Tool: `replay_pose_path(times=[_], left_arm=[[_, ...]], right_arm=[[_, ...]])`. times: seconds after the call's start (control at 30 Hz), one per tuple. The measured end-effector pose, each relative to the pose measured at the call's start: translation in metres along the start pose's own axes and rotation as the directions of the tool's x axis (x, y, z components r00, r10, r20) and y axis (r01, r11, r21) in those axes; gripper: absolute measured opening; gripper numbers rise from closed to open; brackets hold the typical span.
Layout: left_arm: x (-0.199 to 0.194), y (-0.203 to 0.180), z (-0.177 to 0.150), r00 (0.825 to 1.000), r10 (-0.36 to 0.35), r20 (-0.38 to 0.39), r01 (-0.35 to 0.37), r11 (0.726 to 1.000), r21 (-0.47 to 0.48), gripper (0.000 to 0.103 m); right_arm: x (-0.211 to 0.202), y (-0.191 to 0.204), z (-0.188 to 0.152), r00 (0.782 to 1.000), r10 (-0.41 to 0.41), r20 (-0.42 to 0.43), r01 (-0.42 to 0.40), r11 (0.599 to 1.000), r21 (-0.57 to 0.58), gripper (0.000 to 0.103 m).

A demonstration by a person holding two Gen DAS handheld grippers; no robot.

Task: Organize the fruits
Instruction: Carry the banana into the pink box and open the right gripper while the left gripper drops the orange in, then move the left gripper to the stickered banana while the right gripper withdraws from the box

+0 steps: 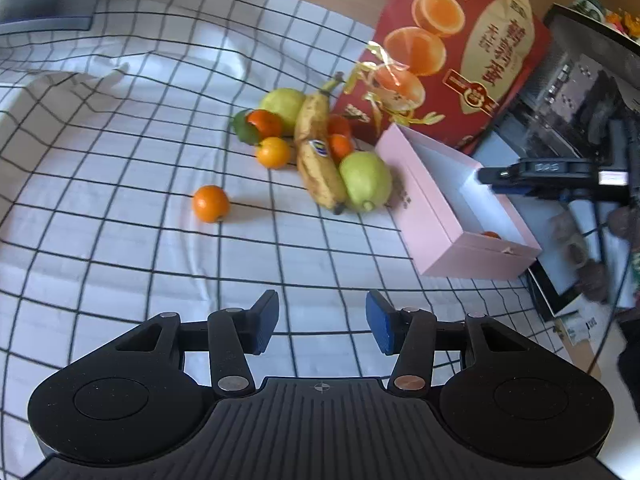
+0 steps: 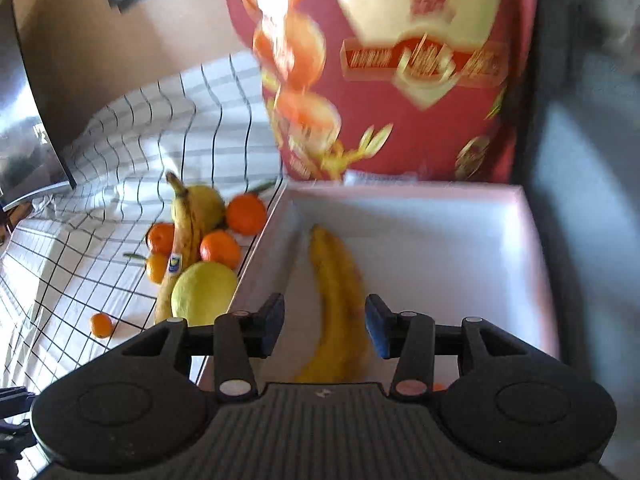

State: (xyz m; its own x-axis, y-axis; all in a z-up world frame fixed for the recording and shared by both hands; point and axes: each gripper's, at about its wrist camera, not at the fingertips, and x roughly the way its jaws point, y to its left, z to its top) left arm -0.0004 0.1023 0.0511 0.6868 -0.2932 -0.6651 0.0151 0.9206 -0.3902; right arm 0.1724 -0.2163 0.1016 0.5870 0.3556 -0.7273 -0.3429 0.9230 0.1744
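Nearest in the right wrist view, the right gripper [image 2: 325, 328] hangs over the open pink box [image 2: 532, 240], its jaws parted on either side of a yellow banana [image 2: 336, 300] that lies lengthwise on the box floor; the pads do not seem to press the fruit, so it looks set down and let go, with the jaws spread to clear it. The left gripper [image 1: 322, 322] hovers above the checked cloth [image 1: 120, 240] on the near side of the box, jaws apart and holding nothing, likely ready for the next fruit. Left of the box and apart from the rest sits one lone orange [image 1: 210, 203]. Just beside the box's left wall is the unsorted pile: a green pear [image 1: 366, 180] touching the wall, a spotted banana [image 1: 318, 156] leaning across it, several small oranges [image 1: 273, 152] and a second pear [image 1: 283, 105] behind. Beyond the box, a red gift carton [image 1: 472, 52] stands upright, acting as a backstop.
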Motion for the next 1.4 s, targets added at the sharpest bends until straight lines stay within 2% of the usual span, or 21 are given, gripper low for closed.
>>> replay_pose_path(times=[0.1,0.27,0.4,0.43,0.47,0.6,0.67,0.77,0.9,1.0,1.1,1.23,1.4], left_arm=[[0.006,-0.005,-0.001,1.0,-0.014,-0.005,0.014,1.0,0.017,0.053],[0.016,-0.024,-0.002,1.0,0.001,-0.024,0.001,0.996,0.093,0.053],[0.018,-0.035,-0.003,0.999,-0.029,-0.037,0.034,0.99,0.136,0.053],[0.018,-0.036,-0.003,0.999,-0.031,-0.036,0.036,0.989,0.141,0.053],[0.017,-0.037,-0.003,0.999,-0.031,-0.035,0.035,0.989,0.145,0.053],[0.015,-0.034,-0.002,1.0,-0.009,-0.029,0.013,0.991,0.133,0.053],[0.013,-0.03,-0.001,1.0,0.004,-0.026,-0.001,0.993,0.12,0.053],[0.01,-0.025,-0.001,0.999,0.024,-0.024,-0.021,0.994,0.109,0.053],[0.009,-0.02,0.0,0.999,0.041,-0.027,-0.039,0.995,0.095,0.053],[0.012,-0.019,-0.001,0.998,0.046,-0.034,-0.043,0.996,0.081,0.053],[0.015,-0.021,-0.002,0.998,0.043,-0.039,-0.04,0.996,0.081,0.053],[0.015,-0.023,-0.003,0.998,0.047,-0.034,-0.044,0.995,0.092,0.053],[0.011,-0.017,0.001,0.996,0.091,0.005,-0.091,0.99,0.105,0.053]], right_arm=[[-0.02,-0.011,0.002,0.995,-0.103,-0.012,0.103,0.995,-0.01,0.045],[-0.012,-0.027,-0.009,0.978,-0.163,-0.134,0.166,0.986,0.014,0.045],[0.019,-0.033,-0.016,0.957,-0.147,-0.25,0.17,0.983,0.074,0.044],[0.024,-0.034,-0.017,0.958,-0.136,-0.254,0.163,0.982,0.09,0.051],[0.027,-0.033,-0.017,0.957,-0.128,-0.262,0.157,0.983,0.094,0.052],[0.03,-0.021,-0.017,0.95,-0.117,-0.29,0.133,0.99,0.039,0.052],[0.032,-0.014,-0.017,0.946,-0.093,-0.31,0.102,0.995,0.013,0.045],[0.029,-0.008,-0.019,0.949,-0.095,-0.3,0.097,0.995,-0.008,0.045],[0.008,0.0,-0.009,0.977,-0.073,-0.201,0.079,0.997,0.025,0.044],[-0.008,0.007,0.004,0.993,0.04,-0.111,-0.032,0.997,0.069,0.044],[-0.013,0.015,0.012,0.991,0.122,-0.046,-0.117,0.989,0.094,0.045],[-0.013,0.021,0.009,0.991,0.131,-0.027,-0.128,0.986,0.104,0.046],[-0.033,0.03,-0.012,0.997,0.073,0.015,-0.073,0.996,0.054,0.046]])
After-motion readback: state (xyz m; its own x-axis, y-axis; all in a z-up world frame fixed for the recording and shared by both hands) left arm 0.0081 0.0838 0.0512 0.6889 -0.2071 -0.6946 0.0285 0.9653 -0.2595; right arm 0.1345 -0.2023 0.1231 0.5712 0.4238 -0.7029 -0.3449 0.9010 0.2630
